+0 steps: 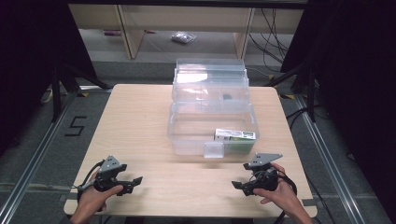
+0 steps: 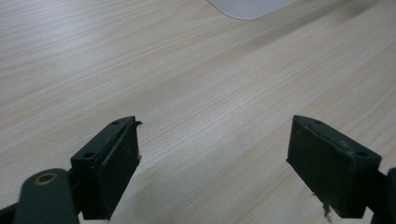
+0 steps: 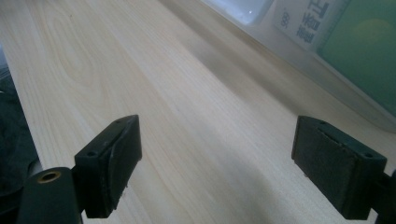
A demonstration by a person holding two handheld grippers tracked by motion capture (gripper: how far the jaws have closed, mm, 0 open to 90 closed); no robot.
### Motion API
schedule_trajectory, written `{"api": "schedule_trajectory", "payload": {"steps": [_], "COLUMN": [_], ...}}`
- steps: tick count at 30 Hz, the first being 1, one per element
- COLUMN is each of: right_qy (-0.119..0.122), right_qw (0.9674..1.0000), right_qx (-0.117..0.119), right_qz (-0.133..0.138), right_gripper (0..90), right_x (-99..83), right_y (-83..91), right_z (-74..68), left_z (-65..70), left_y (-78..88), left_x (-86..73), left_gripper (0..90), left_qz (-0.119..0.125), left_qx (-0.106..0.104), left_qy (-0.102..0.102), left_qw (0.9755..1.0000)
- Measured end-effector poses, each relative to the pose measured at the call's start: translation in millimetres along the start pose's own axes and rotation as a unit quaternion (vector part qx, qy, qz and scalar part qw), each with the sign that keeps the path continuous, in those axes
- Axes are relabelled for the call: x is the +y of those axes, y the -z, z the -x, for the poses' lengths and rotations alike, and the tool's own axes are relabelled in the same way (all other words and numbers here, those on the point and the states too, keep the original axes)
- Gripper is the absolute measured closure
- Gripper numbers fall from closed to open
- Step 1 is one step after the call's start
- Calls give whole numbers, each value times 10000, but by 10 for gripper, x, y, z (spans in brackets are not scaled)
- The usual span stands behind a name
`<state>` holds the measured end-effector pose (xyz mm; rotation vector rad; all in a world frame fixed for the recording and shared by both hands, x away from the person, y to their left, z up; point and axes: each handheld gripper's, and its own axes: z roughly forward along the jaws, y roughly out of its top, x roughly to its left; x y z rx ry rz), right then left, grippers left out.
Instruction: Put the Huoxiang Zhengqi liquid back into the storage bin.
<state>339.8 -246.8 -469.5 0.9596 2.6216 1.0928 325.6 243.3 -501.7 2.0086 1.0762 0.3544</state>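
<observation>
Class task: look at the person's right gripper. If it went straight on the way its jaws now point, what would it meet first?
Probably the bare wooden table: the open right gripper tilts down at it. The clear plastic box with its green-and-white packet lies off to the side, though depth is uncertain.

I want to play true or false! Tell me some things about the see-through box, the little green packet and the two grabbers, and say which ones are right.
1. The clear box stands with its lid open. True.
2. The green and white packet lies on the bare table beside the box. False: it lies inside the box, at its front right corner.
3. The left gripper has nothing between its jaws. True: they stand apart over bare wood.
4. The right gripper is clamped on the packet. False: its jaws are open and empty, near the table's front edge.
5. Both grippers sit in front of the box, one on each side. True.
</observation>
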Motion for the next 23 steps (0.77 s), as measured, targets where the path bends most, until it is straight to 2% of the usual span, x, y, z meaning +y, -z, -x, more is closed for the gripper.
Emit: {"api": "schedule_trajectory", "payload": {"steps": [2,3,4,6,7,8,11,12,13,16,19,20,22,23], "right_qy": [36,-69,74,11,50,84,100,37,13,124,77,78,118,118], "right_qw": [10000,10000,9999,9999,9999,9999,9998,9998,9998,9997,9998,9998,9996,9996], "right_qx": [-66,-42,-100,-100,-80,-95,-140,-168,-139,-172,-163,-173,-228,-227], "right_qz": [30,-14,3,47,-64,2,-78,-24,-107,-90,-106,-113,-109,-139], "right_gripper": [169,168,167,167,167,167,167,167,167,167,167,167,167,167], "right_x": [-7,-21,-28,-53,-51,-68,-92,-111,-112,-128,-127,-128,-132,-132], "right_y": [0,4,2,-18,1,-4,11,-5,3,-6,-2,-2,-7,-7], "right_z": [3,-24,-7,-33,-22,-31,-42,-63,-64,-48,-48,-47,-39,-38], "left_z": [0,-12,-12,-10,-8,-10,-11,-10,-8,-4,-9,3,-3,5], "left_y": [-1,9,8,10,11,12,9,11,16,13,18,7,13,5], "left_x": [0,1,0,2,3,3,0,1,5,6,7,5,6,5], "left_gripper": [160,160,160,161,160,160,160,161,160,160,160,160,160,160], "left_qz": [7,-54,-57,-68,-71,-81,-55,-69,-103,-80,-97,-11,-51,-10], "left_qx": [14,15,17,9,12,12,13,12,27,29,13,16,14,29], "left_qy": [9,-62,-60,-66,-67,-78,-66,-76,-98,-76,-93,-7,-49,-3], "left_qw": [10000,10000,10000,10000,10000,9999,10000,9999,9999,9999,9999,10000,10000,10000]}}
